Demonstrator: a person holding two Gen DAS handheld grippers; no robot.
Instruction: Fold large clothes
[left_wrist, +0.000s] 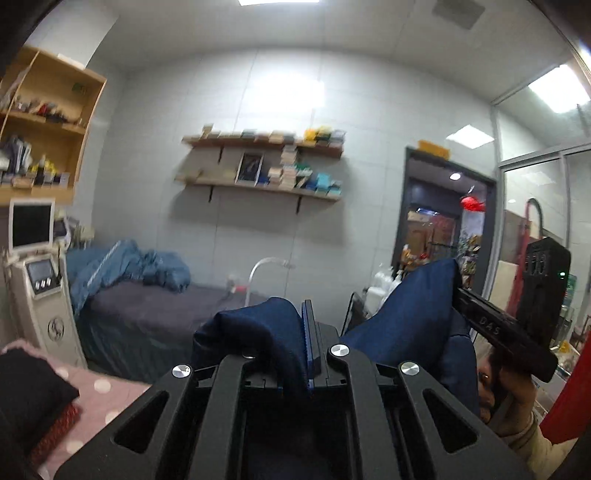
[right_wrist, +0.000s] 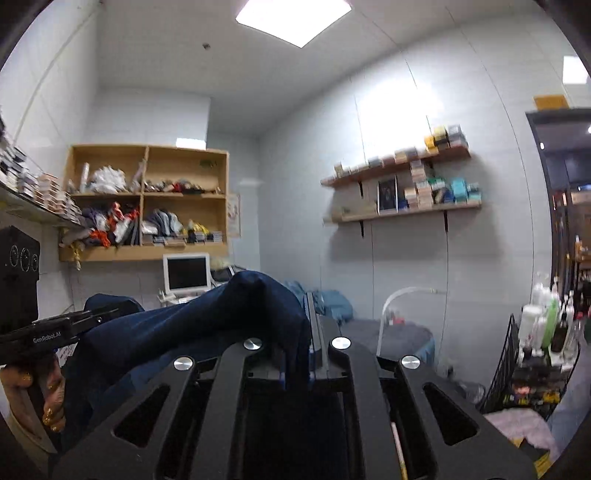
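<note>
A dark blue garment (left_wrist: 410, 314) hangs stretched in the air between my two grippers. In the left wrist view my left gripper (left_wrist: 309, 317) is shut on one edge of it, and a fold of the cloth bulges over the left finger. At the right of that view my right gripper (left_wrist: 457, 291) pinches the other edge, held by a hand (left_wrist: 511, 387). In the right wrist view my right gripper (right_wrist: 309, 306) is shut on the blue garment (right_wrist: 192, 325). The cloth runs left to my left gripper (right_wrist: 110, 314). The garment's lower part is hidden below both views.
Ahead stands a bed (left_wrist: 155, 306) with a rumpled blue quilt (left_wrist: 125, 266). A white machine with a screen (left_wrist: 37, 269) is at the left, with wall shelves (left_wrist: 262, 162) above. A pink dotted cover (left_wrist: 99, 391) lies low left. A wire rack of bottles (right_wrist: 543, 332) stands right.
</note>
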